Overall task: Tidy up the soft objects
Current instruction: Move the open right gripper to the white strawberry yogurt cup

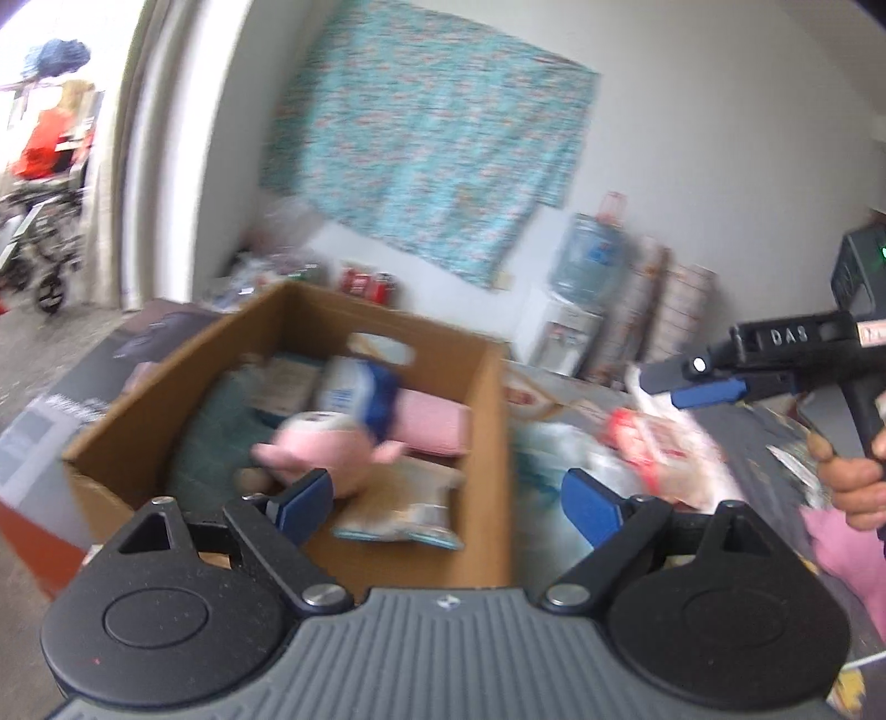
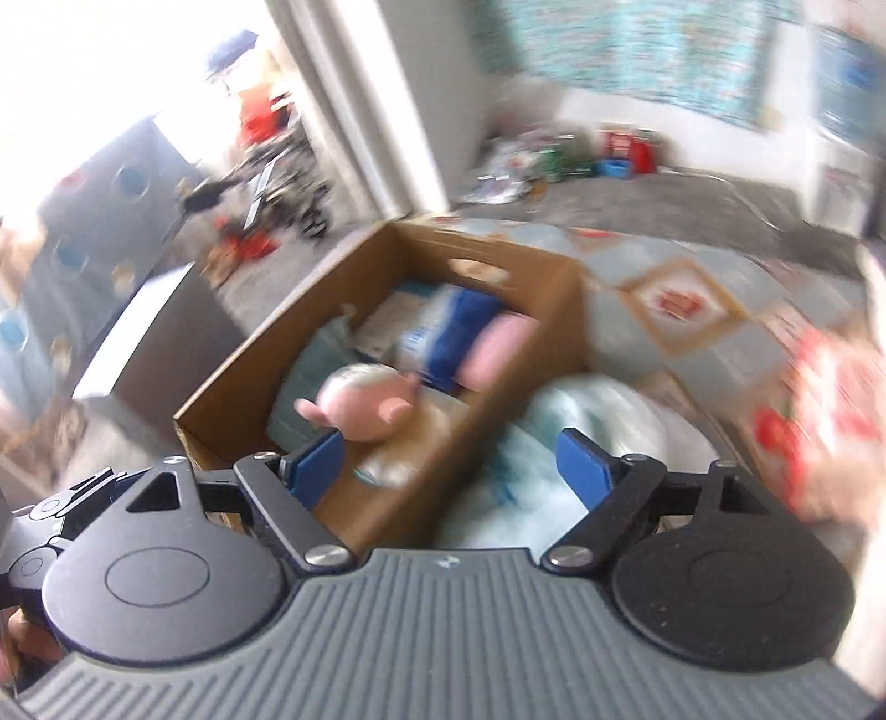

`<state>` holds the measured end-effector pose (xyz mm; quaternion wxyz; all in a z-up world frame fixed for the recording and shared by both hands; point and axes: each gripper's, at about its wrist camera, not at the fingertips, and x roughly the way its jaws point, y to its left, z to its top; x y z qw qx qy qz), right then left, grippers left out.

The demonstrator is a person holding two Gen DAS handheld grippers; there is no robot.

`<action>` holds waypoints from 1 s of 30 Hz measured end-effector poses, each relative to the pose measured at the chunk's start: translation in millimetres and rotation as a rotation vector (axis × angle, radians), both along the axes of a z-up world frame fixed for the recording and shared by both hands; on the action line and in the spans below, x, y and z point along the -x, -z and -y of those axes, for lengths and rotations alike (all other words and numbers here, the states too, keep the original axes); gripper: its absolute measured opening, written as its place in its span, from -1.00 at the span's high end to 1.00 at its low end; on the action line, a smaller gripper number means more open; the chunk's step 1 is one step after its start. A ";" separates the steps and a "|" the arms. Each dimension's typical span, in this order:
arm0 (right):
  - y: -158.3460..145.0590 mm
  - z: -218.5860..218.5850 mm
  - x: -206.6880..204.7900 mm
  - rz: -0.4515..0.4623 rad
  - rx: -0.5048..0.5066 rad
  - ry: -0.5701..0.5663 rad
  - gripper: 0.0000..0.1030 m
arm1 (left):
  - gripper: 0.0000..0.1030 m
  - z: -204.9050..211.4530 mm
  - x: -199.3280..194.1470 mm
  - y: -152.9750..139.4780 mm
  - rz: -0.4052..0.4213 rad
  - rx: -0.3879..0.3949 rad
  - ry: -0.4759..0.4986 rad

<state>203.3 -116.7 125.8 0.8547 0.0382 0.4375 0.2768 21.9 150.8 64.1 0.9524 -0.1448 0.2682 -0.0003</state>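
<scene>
Both grippers stand wide open and empty. The left gripper (image 1: 446, 501) and right gripper (image 2: 451, 468) hover at the near edge of a cardboard box (image 1: 487, 443). A pink plush toy (image 1: 326, 454) lies inside the box, just beyond the left gripper's fingertips, among folded cloths.

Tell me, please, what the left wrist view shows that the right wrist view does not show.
Only the left wrist view: the right gripper seen from the side, held by a hand, and a water dispenser at the wall.
Only the right wrist view: a dark cabinet with round holes.
Both: the cardboard box holding a pink plush toy, each view's own open, empty jaws, and the turquoise wall cloth.
</scene>
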 end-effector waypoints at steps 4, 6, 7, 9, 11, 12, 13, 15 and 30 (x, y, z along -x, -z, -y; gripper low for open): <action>14.8 72.5 43.4 -0.033 -0.024 0.166 -0.62 | -0.77 41.0 0.1 2.3 0.016 -0.006 0.117; 29.0 104.6 66.9 -0.056 -0.035 0.252 -0.62 | -0.77 62.0 0.2 6.4 0.021 -0.016 0.172; 38.7 118.4 78.8 -0.067 -0.041 0.289 -0.62 | -0.77 72.2 0.1 9.7 0.022 -0.021 0.197; 56.0 140.7 102.9 -0.093 -0.063 0.356 -0.62 | -0.77 94.4 -0.3 15.3 0.022 -0.029 0.253; 71.9 162.0 126.5 -0.109 -0.092 0.426 -0.62 | -0.77 114.5 -1.1 22.5 0.017 -0.035 0.307; 78.3 170.1 137.6 -0.110 -0.102 0.459 -0.62 | -0.77 121.7 0.2 26.7 0.017 -0.036 0.328; 85.5 177.2 147.6 -0.108 -0.110 0.489 -0.62 | -0.77 131.2 0.1 30.5 0.018 -0.038 0.351; 99.3 187.2 163.6 -0.113 -0.132 0.541 -0.62 | -0.75 148.9 -2.2 38.7 0.016 -0.044 0.396; 157.3 206.9 158.4 -0.103 -0.163 0.679 0.09 | -0.19 233.7 -31.3 130.5 -0.126 -0.083 0.611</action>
